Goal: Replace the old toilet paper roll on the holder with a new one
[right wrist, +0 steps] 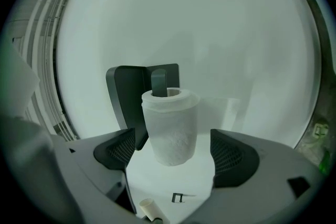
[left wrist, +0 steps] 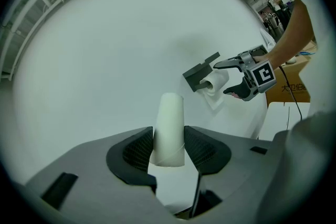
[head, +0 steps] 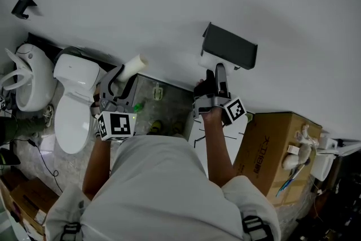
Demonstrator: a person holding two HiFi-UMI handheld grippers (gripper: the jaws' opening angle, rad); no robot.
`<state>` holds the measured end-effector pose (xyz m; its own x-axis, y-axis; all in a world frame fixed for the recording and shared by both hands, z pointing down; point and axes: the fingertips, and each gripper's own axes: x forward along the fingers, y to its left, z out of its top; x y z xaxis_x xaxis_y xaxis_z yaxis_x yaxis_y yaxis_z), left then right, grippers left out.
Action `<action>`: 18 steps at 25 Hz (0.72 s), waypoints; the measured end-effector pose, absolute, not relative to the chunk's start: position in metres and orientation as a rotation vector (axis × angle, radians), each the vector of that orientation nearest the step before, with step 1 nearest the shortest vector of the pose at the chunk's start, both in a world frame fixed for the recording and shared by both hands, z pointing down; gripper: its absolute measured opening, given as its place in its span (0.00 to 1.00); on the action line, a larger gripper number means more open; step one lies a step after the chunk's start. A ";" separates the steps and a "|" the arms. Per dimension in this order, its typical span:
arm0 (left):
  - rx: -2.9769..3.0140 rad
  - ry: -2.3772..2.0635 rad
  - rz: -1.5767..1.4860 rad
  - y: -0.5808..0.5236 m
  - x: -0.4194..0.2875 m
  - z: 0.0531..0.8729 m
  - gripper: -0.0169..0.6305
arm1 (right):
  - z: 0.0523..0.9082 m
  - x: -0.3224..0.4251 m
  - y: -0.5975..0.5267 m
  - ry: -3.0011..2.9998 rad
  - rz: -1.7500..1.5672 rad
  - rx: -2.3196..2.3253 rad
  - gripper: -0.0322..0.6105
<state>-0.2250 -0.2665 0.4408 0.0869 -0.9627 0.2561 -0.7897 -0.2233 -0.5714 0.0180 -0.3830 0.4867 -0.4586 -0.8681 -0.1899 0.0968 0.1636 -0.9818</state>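
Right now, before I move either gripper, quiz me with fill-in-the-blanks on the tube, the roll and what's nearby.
1. The left gripper is ____ on the pale empty cardboard tube.
2. The white toilet paper roll sits on the dark grey wall holder, between the right gripper's ____ jaws.
3. The brown cardboard box stands at the person's ____ side.
Missing words: shut; open; right.

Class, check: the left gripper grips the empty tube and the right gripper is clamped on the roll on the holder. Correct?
No. The right gripper view shows the right gripper open, its jaws clear of the roll. The left gripper does grip the empty tube; the roll is on the holder.
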 end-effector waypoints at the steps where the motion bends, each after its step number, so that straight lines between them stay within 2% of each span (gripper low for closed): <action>1: -2.088 1.744 -0.855 -0.266 -0.223 0.440 0.34 | 0.488 0.020 -0.380 1.587 -1.431 -0.766 0.73; 5: -2.107 1.733 -0.844 -0.265 -0.220 0.441 0.34 | 0.493 0.027 -0.366 1.595 -1.435 -0.801 0.72; 12: -2.144 1.704 -0.830 -0.273 -0.211 0.441 0.34 | 0.493 0.058 -0.348 1.609 -1.400 -0.906 0.64; 18: -2.224 1.657 -0.769 -0.284 -0.192 0.442 0.34 | 0.485 0.091 -0.328 1.706 -1.299 -1.089 0.42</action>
<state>-0.1920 -0.2838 0.4417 0.2084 -0.9441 0.2553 -0.8046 -0.3139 -0.5041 0.0909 -0.3282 0.4854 -0.3834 -0.9222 -0.0508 -0.1963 0.1351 -0.9712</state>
